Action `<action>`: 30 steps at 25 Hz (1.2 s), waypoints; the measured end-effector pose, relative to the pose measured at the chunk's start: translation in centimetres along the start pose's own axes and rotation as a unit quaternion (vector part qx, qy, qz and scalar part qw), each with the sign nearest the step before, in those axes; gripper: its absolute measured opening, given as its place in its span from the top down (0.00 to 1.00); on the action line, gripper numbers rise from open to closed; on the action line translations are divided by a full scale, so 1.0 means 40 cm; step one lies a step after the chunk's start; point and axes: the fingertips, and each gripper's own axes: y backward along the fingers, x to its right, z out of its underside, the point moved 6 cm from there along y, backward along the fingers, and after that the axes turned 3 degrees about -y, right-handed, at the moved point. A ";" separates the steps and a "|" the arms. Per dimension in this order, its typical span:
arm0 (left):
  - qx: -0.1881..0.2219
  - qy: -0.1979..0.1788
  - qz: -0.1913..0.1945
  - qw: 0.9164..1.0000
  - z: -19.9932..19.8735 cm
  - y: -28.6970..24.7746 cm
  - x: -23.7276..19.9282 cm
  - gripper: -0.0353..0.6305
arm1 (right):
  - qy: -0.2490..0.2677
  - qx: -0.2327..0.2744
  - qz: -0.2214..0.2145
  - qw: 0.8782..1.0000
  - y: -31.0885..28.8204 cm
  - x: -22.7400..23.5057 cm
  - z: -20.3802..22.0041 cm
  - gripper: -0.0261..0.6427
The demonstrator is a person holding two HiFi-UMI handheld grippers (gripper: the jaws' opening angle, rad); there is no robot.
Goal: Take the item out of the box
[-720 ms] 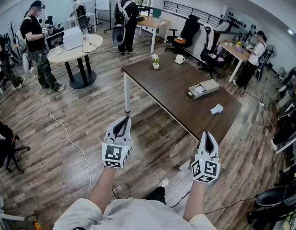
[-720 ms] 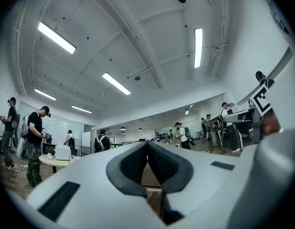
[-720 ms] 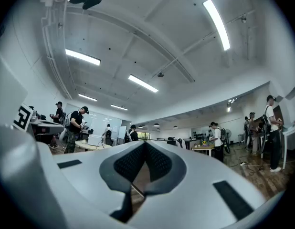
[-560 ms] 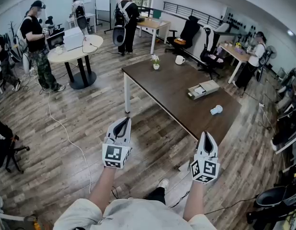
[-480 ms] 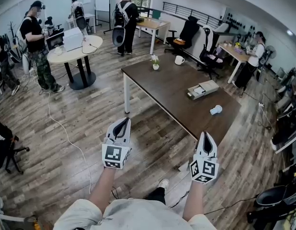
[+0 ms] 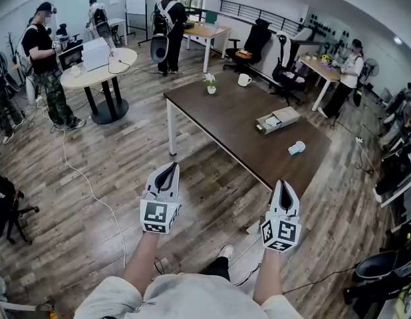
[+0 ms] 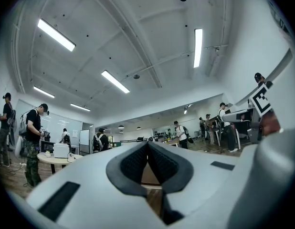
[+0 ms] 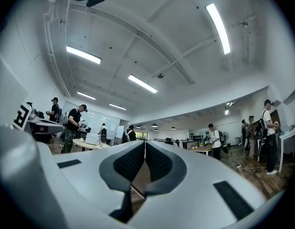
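A long tan box (image 6: 277, 120) with its lid off lies on the dark brown table (image 6: 225, 121), far ahead of me in the head view; something pale rests inside it. A small light-blue item (image 6: 296, 148) lies on the table near the box's right. My left gripper (image 6: 167, 169) and right gripper (image 6: 284, 187) hang over the wooden floor, well short of the table. Both are shut with nothing between their jaws; the left gripper (image 7: 147, 147) and right gripper (image 8: 145, 147) show tips that meet in their own views.
A white mug (image 6: 244, 80) and a small potted flower (image 6: 211, 84) stand at the table's far end. A round white table (image 6: 99, 62) is at the left, with several people standing around the room. A cable (image 6: 79, 178) snakes across the floor. Office chairs (image 6: 257, 42) stand behind.
The view has shifted slightly forward and down; both grippers sit a little lower-left in frame. Their jaws stay shut.
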 end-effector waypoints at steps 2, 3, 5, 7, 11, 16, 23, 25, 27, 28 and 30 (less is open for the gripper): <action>-0.002 -0.001 0.000 1.000 0.001 0.002 0.002 0.94 | 0.000 -0.002 0.001 1.000 0.001 0.004 0.002 0.93; -0.003 -0.001 0.000 1.000 0.001 0.003 0.003 0.94 | 0.000 -0.002 0.001 1.000 0.001 0.007 0.003 0.87; -0.005 0.002 -0.001 1.000 0.004 0.000 0.005 0.94 | -0.003 -0.004 0.002 1.000 0.000 0.012 0.009 0.75; -0.009 0.004 0.001 1.000 0.013 -0.001 0.010 0.94 | -0.007 -0.004 0.005 1.000 0.002 0.016 0.020 0.66; -0.019 0.002 0.006 1.000 0.030 -0.005 0.028 0.94 | -0.012 -0.007 0.006 1.000 0.001 0.024 0.039 0.59; -0.029 0.005 0.016 0.999 0.053 -0.034 0.052 0.94 | -0.019 -0.018 0.009 1.000 -0.010 0.045 0.069 0.55; -0.053 0.009 0.027 0.998 0.107 -0.107 0.117 0.94 | -0.031 -0.047 0.015 0.998 -0.035 0.107 0.134 0.52; -0.062 0.009 0.036 0.997 0.129 -0.138 0.141 0.94 | -0.037 -0.057 0.019 0.998 -0.052 0.134 0.158 0.52; -0.073 0.008 0.045 0.996 0.151 -0.173 0.166 0.94 | -0.045 -0.065 0.022 0.997 -0.071 0.165 0.180 0.52; -0.076 0.009 0.049 0.996 0.160 -0.192 0.180 0.94 | -0.048 -0.067 0.023 0.996 -0.081 0.182 0.191 0.52; -0.083 0.009 0.057 0.995 0.178 -0.233 0.208 0.94 | -0.053 -0.073 0.025 0.996 -0.105 0.217 0.211 0.52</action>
